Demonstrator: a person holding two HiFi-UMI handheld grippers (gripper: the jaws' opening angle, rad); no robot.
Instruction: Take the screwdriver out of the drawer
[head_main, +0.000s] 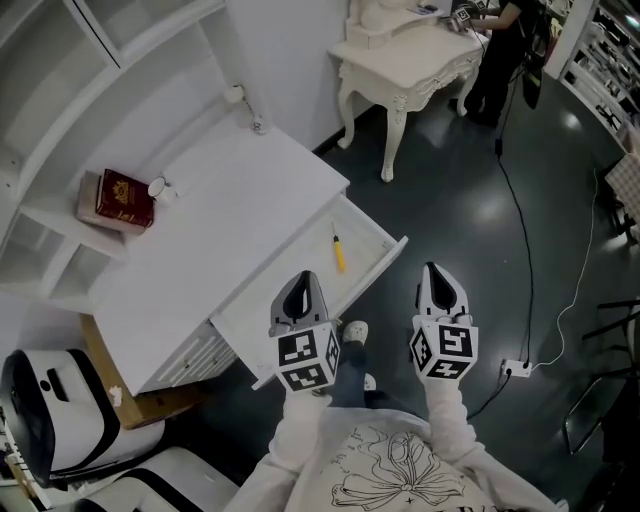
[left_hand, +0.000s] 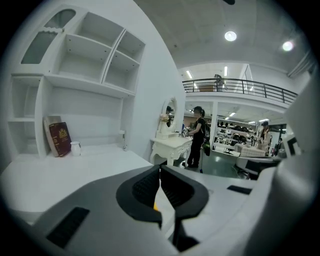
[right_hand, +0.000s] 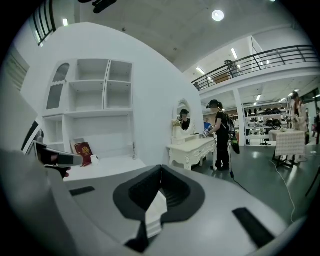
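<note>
A yellow-handled screwdriver (head_main: 338, 252) lies in the open white drawer (head_main: 372, 236) that is pulled out of the white desk (head_main: 230, 210). My left gripper (head_main: 306, 276) hovers over the near part of the drawer, short of the screwdriver, shut and holding nothing. In the left gripper view the left gripper (left_hand: 160, 167) has its jaws together, with a sliver of the yellow screwdriver (left_hand: 157, 205) showing below them. My right gripper (head_main: 431, 268) hangs over the dark floor to the right of the drawer's front, also shut and empty. The right gripper view shows the right gripper (right_hand: 161, 167) with its jaws closed.
A red book (head_main: 125, 197) and a small white cup (head_main: 160, 187) stand on the desk by the shelves. An ornate white table (head_main: 410, 60) and a person (head_main: 500, 50) are at the back. A cable and power strip (head_main: 517, 368) lie on the floor at right.
</note>
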